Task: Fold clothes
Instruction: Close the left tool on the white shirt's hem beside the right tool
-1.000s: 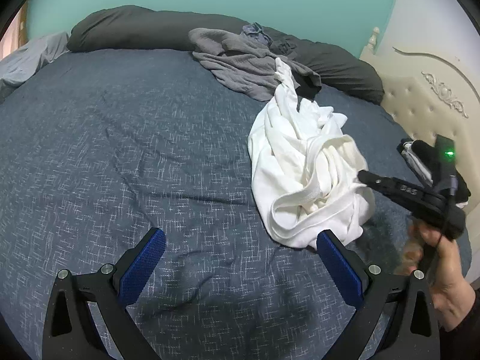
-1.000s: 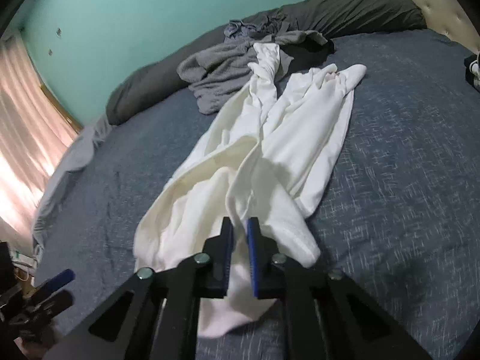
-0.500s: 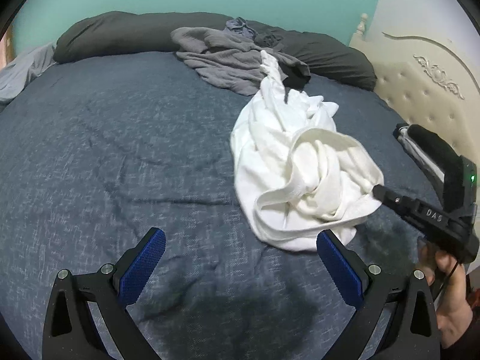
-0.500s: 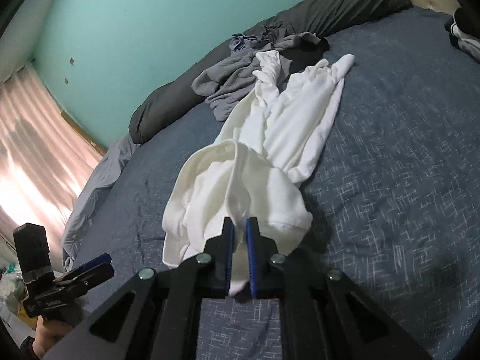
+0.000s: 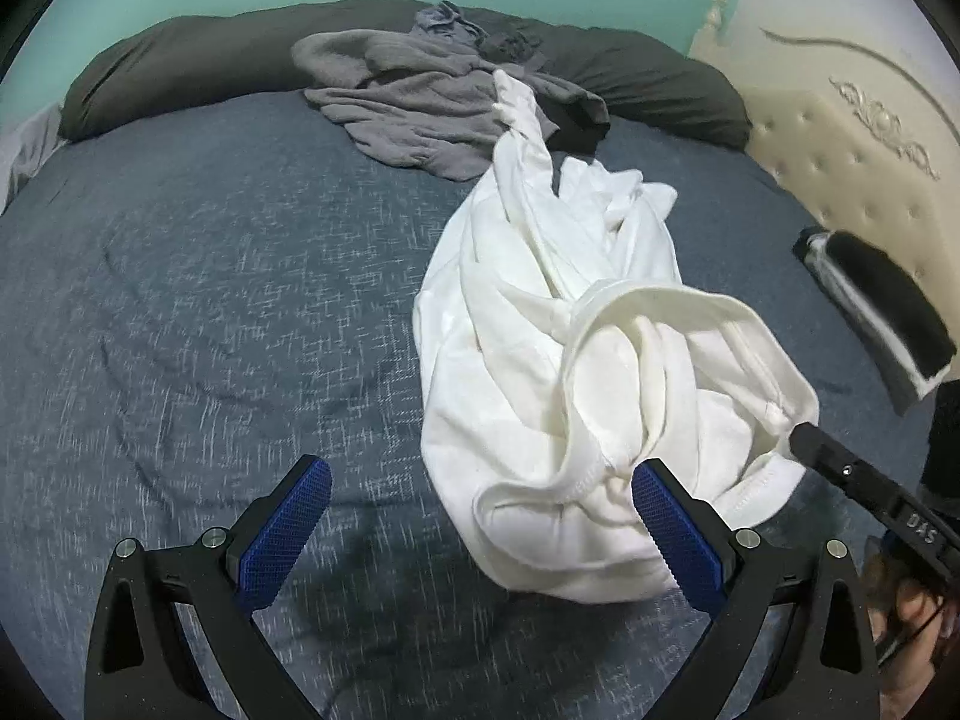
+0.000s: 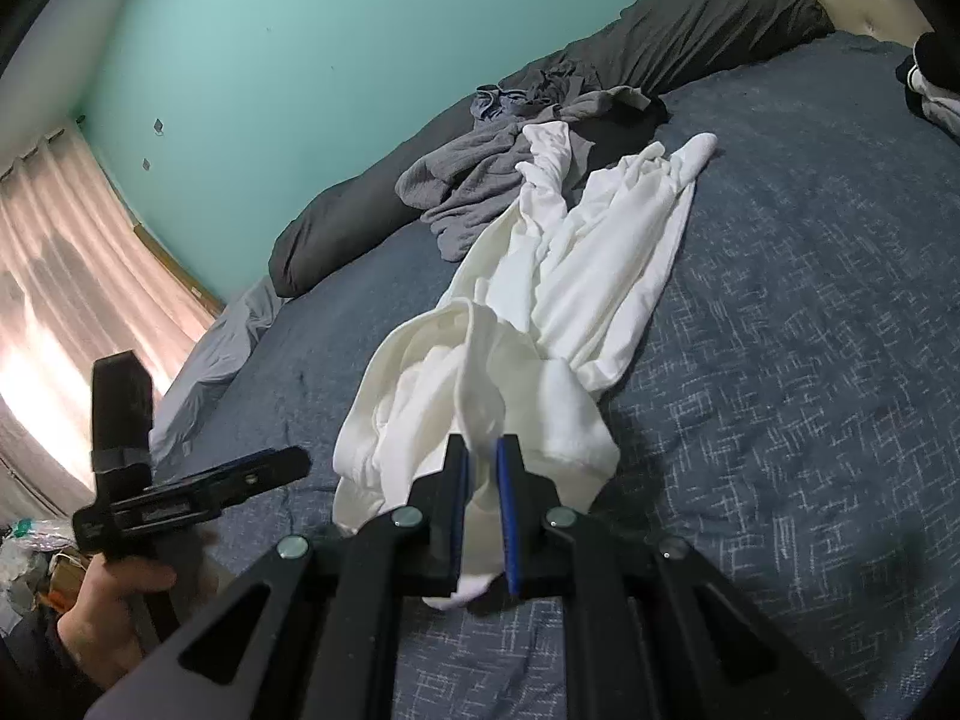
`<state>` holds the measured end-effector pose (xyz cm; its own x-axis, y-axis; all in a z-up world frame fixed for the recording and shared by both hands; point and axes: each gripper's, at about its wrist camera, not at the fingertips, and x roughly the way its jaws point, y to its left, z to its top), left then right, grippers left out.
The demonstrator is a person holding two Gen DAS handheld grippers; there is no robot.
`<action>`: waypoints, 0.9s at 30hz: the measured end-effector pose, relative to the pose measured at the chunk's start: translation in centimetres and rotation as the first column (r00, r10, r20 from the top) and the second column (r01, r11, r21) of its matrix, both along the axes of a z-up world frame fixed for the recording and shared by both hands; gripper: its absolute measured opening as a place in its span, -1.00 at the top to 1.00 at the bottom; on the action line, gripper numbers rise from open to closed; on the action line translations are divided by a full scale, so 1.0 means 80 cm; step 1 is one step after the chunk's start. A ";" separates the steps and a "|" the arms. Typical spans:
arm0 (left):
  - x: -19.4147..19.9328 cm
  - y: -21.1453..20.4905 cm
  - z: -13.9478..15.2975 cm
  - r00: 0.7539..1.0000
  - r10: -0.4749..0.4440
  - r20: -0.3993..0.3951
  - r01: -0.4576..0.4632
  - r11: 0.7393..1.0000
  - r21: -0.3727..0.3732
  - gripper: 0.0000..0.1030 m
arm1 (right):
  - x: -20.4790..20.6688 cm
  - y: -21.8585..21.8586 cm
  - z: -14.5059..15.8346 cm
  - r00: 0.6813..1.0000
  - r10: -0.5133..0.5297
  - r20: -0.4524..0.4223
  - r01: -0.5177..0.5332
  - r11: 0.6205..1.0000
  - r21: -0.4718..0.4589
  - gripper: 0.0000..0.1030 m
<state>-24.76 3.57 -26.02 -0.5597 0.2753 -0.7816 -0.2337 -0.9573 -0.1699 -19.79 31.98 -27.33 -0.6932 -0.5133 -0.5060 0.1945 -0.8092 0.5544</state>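
Blue bedspread (image 6: 780, 360); right hand-held gripper (image 6: 480, 468) pinches white garment (image 6: 540, 312), hem hidden.

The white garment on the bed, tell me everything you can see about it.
The white garment is soft knit cloth, crumpled and unfolded, strung lengthwise across the blue bedspread. Its far end, twisted, lies over the grey clothes by the pillows. Its ribbed hem loops open at the near end, where the right gripper pinches an edge. The left gripper is open, its right finger against the cloth.
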 end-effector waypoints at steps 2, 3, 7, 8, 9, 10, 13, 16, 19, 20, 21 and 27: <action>-0.006 0.005 -0.001 1.000 -0.017 0.010 0.017 1.000 -0.005 -0.80 | -0.001 0.001 0.001 1.000 0.004 -0.005 -0.004 1.000 -0.004 0.79; -0.008 0.007 -0.002 1.000 -0.028 0.015 0.028 1.000 -0.008 -0.68 | -0.001 0.001 0.001 1.000 0.006 -0.008 -0.006 1.000 -0.006 0.79; -0.015 0.018 -0.003 0.998 -0.065 0.026 0.066 0.998 -0.015 -0.56 | -0.002 0.004 0.001 1.000 0.003 -0.006 -0.003 1.000 -0.014 0.79; -0.016 0.021 -0.003 0.997 -0.074 0.029 0.074 0.997 -0.012 -0.53 | -0.002 0.004 0.001 1.000 0.002 -0.006 -0.002 1.000 -0.016 0.79; -0.016 0.022 -0.003 0.996 -0.080 0.029 0.080 0.997 -0.010 -0.48 | -0.002 0.005 0.001 1.000 0.000 -0.005 0.000 1.000 -0.017 0.79; -0.017 0.024 -0.003 0.996 -0.089 0.031 0.089 0.996 -0.004 -0.46 | -0.003 0.005 0.000 1.000 -0.002 -0.004 0.001 1.000 -0.018 0.79; -0.020 0.032 -0.004 0.992 -0.124 0.038 0.125 0.992 -0.011 -0.14 | -0.003 0.006 0.000 1.000 -0.001 -0.003 0.001 1.000 -0.019 0.79; -0.024 0.039 -0.006 0.987 -0.154 0.051 0.156 0.987 -0.029 0.35 | -0.003 0.005 -0.002 1.000 0.000 -0.002 0.000 1.000 -0.019 0.79; -0.028 0.041 -0.009 0.984 -0.164 0.063 0.166 0.986 -0.021 0.58 | -0.004 0.006 -0.003 1.000 0.001 0.000 -0.001 1.000 -0.019 0.79; -0.029 0.041 -0.010 0.984 -0.168 0.065 0.169 0.985 -0.017 0.59 | -0.004 0.006 -0.003 1.000 0.002 0.000 -0.002 1.000 -0.019 0.79; -0.031 0.041 -0.010 0.983 -0.170 0.065 0.171 0.985 -0.013 0.60 | -0.005 0.005 -0.003 1.000 0.003 0.001 -0.003 1.000 -0.019 0.79; -0.038 0.043 -0.008 0.984 -0.164 0.070 0.165 0.986 -0.005 0.60 | -0.007 0.005 -0.005 1.000 0.005 0.008 -0.005 1.000 -0.020 0.79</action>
